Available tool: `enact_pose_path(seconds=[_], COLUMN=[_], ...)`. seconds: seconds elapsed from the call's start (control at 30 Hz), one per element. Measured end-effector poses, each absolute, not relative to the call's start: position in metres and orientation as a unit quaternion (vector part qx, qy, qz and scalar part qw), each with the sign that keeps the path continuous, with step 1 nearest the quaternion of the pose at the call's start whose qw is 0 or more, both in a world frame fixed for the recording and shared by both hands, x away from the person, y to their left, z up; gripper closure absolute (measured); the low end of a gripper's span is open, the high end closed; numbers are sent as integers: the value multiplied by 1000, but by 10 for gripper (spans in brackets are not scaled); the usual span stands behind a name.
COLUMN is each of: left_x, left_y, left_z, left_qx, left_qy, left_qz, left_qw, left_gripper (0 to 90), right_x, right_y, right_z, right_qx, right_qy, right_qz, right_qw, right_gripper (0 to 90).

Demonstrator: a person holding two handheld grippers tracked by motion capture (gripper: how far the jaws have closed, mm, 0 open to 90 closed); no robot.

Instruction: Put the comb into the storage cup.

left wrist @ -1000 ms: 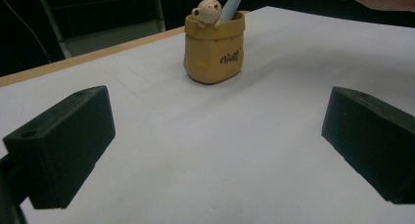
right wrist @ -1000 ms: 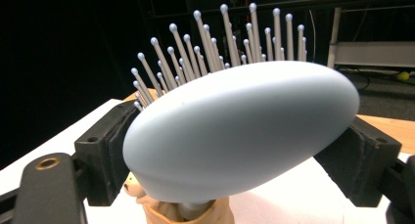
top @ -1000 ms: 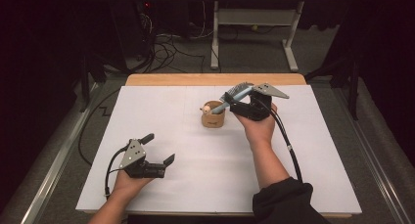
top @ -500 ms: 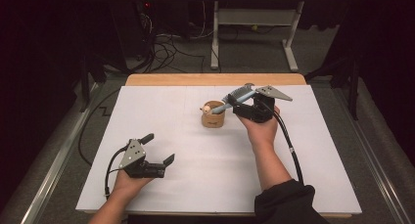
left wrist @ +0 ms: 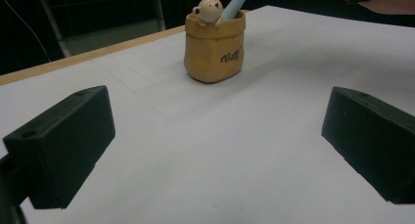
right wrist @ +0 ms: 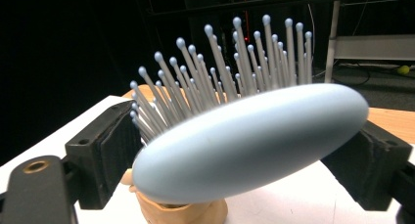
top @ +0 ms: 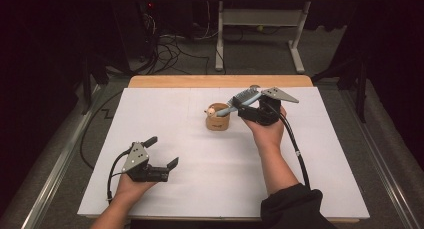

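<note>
A pale blue hairbrush (top: pixel 239 100) is clamped by its oval head between the jaws of the right gripper (top: pixel 248 106), and it is held at a slant so that its handle runs down into a small tan holder (top: pixel 218 120) shaped like a sack. The slant appears to be chosen so that the handle can be guided through the narrow mouth of the holder while the bulky head is kept clear above it; whether the handle has reached the bottom cannot be told. The holder stands upright on the white sheet covering the desk (top: pixel 310 154), somewhat toward the far edge and near the middle of its width. The left gripper (top: pixel 161 156) is rested near the near left corner of the desk, well apart from the holder, with its jaws spread wide and nothing between them; it seems to be kept out of the way yet aimed at the holder, perhaps ready to steady it.

In the right gripper view, the smooth rounded back of the brush head is turned toward the camera, and long grey bristles with ball tips are fanned upward behind it. In the left gripper view, a small bear figure (left wrist: pixel 208 8) is seen at the holder's rim, touching the blue handle, and dark lettering is printed on the holder's front.
</note>
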State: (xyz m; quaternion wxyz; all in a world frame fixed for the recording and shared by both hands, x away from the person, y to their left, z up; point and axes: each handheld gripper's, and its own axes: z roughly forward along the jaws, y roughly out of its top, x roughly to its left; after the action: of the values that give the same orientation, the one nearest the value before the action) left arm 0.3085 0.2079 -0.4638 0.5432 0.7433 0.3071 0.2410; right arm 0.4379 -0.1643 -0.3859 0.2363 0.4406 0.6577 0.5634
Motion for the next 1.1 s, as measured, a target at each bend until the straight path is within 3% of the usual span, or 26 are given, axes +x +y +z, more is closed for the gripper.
enact_pose_path(seconds=[0.5, 1.1], left_x=[309, 311], left_y=[207, 209], left_z=[-464, -464], left_qx=[744, 743], left_qy=[308, 312], left_qz=[241, 235], left_qw=[542, 544], left_gripper=[0, 0], right_x=[437, 427], right_y=[-165, -166], right_z=[-385, -379], right_qx=[443, 427], right_qy=[662, 678], right_qz=[551, 539], right_qw=[247, 258], right_gripper=[3, 3])
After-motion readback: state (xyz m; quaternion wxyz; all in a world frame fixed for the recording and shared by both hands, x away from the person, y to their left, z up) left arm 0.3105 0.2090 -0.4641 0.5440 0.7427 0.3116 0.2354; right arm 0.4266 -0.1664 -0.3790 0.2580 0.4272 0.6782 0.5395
